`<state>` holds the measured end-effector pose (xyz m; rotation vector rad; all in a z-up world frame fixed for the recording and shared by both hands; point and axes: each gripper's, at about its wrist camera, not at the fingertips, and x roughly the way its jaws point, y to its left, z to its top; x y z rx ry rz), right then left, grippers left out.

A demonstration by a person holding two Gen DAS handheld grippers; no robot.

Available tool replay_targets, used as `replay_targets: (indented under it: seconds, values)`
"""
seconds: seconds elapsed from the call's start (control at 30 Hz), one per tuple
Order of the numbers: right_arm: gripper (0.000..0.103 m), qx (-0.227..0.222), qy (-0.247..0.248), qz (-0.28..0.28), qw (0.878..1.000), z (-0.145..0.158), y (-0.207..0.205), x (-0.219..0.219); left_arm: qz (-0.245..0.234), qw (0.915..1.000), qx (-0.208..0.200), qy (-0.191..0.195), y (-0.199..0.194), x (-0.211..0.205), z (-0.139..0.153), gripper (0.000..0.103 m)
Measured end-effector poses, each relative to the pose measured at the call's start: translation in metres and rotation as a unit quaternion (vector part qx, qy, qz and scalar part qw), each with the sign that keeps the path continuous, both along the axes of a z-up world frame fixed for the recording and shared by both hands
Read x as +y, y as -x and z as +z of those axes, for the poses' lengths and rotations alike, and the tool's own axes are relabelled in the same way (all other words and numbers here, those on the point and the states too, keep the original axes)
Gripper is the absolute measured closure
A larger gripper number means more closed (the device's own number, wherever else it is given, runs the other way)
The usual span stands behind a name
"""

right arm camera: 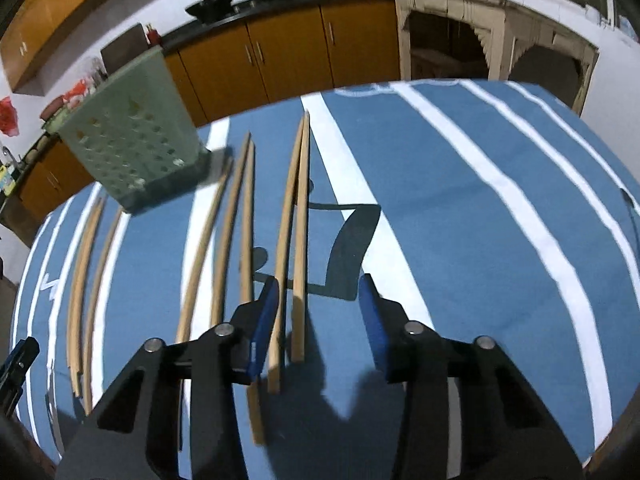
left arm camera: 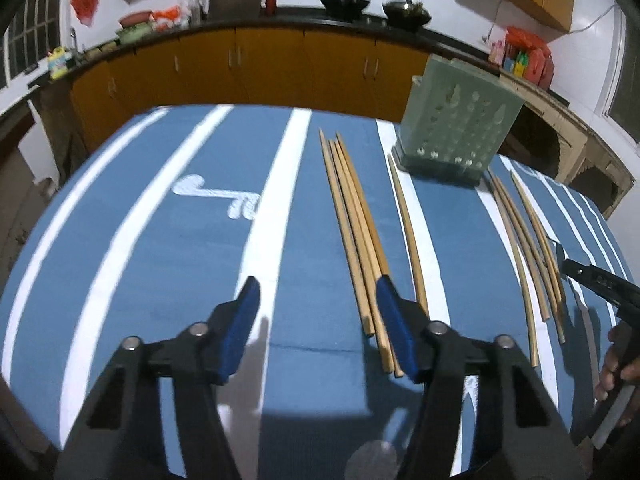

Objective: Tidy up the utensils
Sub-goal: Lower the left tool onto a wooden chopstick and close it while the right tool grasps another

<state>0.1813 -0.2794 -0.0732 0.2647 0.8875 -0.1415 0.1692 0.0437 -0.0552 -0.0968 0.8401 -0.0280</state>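
while both of your tools hang above the striped blue cloth (right arm camera: 460,208) on the counter, neither has anything in it: the left gripper (left arm camera: 318,300) has its jaws spread wide, and so does the right gripper (right arm camera: 318,300).

on your right side, a pair of chopsticks (right arm camera: 298,240) lies lengthwise between the jaws, close to the left pad and well clear of the right one, near ends just ahead of the pads. three more chopsticks (right arm camera: 228,240) lie just outside the left pad, one of them running under it.

on your left side, a bundle of four chopsticks (left arm camera: 356,232) lies just inside the right pad, with a single chopstick (left arm camera: 408,240) outside it. the green perforated holder (left arm camera: 456,128) stands upright ahead and to the right of your left jaws, ahead and to the left of your right jaws.

the right hand looks best placed to pick first. shift it slightly left so the pair sits midway between the pads, then lower until the tips are almost on the cloth. close slowly so both sticks gather together and do not roll apart or scissor. grip near the thick ends, lift level, then tip them upright over the holder.

watch the stick under the left pad: it could be dragged along.
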Motion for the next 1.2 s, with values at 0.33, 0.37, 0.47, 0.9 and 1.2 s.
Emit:
replay_targets:
  seconds: [0.33,0.37,0.47,0.9,1.2]
  values:
    - [0.077,0.000,0.037,0.014,0.999,-0.003,-0.007,0.005,-0.030,0.9985,0.045,0.012,-0.036,-0.014,-0.017,0.076]
    - [0.082,-0.001,0.039,0.011,0.999,-0.003,-0.007,0.004,-0.030,0.9983,0.049,0.009,-0.039,-0.015,-0.019,0.079]
    - [0.093,-0.001,0.036,0.004,0.999,-0.002,-0.008,-0.003,-0.031,0.9979,0.056,0.010,-0.043,-0.017,-0.023,0.084]
    - [0.094,-0.004,0.018,-0.012,1.000,-0.004,-0.011,-0.014,-0.010,0.9983,0.057,-0.007,-0.055,0.001,-0.026,0.094]
    - [0.093,-0.017,0.044,-0.003,0.999,-0.007,-0.004,-0.006,-0.024,0.9983,0.043,-0.032,-0.055,-0.005,-0.027,0.090]
